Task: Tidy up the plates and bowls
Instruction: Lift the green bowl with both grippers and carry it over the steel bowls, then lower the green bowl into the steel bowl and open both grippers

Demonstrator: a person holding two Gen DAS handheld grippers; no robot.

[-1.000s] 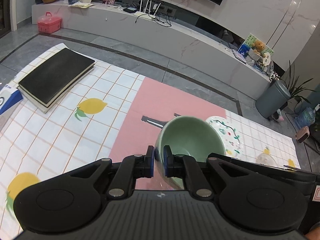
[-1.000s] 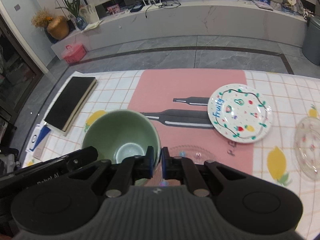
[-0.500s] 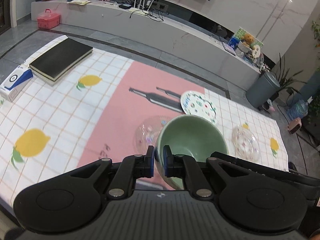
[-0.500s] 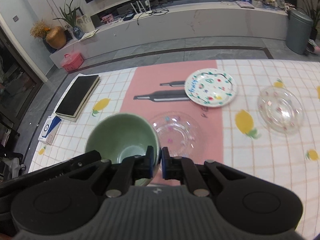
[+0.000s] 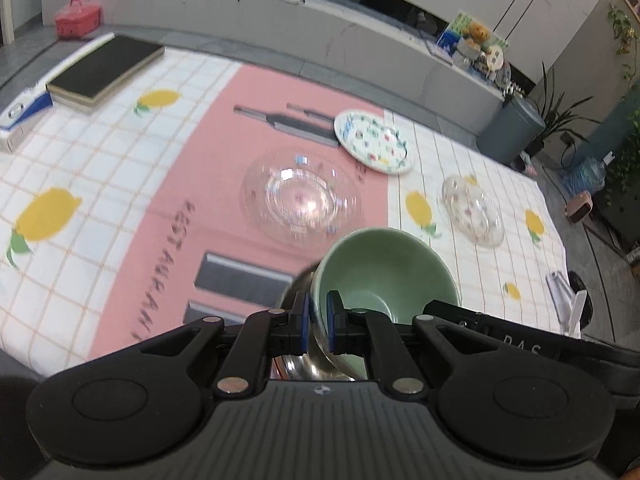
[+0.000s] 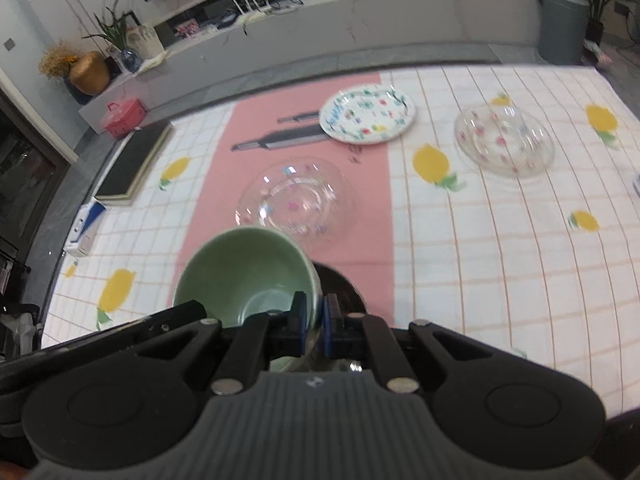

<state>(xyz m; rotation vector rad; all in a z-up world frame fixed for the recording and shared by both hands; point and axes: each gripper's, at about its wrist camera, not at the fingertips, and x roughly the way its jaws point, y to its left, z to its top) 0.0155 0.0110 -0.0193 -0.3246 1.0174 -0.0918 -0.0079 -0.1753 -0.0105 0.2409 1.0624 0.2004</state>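
Over the tablecloth (image 5: 100, 168), left gripper (image 5: 315, 322) and right gripper (image 6: 315, 322) both clamp the green bowl's (image 5: 384, 272) rim, mid-carry above a metal bowl (image 5: 296, 292). Next, probably nest the 2 gently, level.

Green bowl (image 5: 384, 268), carried by both grippers, has travelled back from beside the patterned plate (image 5: 372, 141) to the near side of the clear glass plate (image 5: 300, 196), above a metal bowl (image 5: 304, 364).
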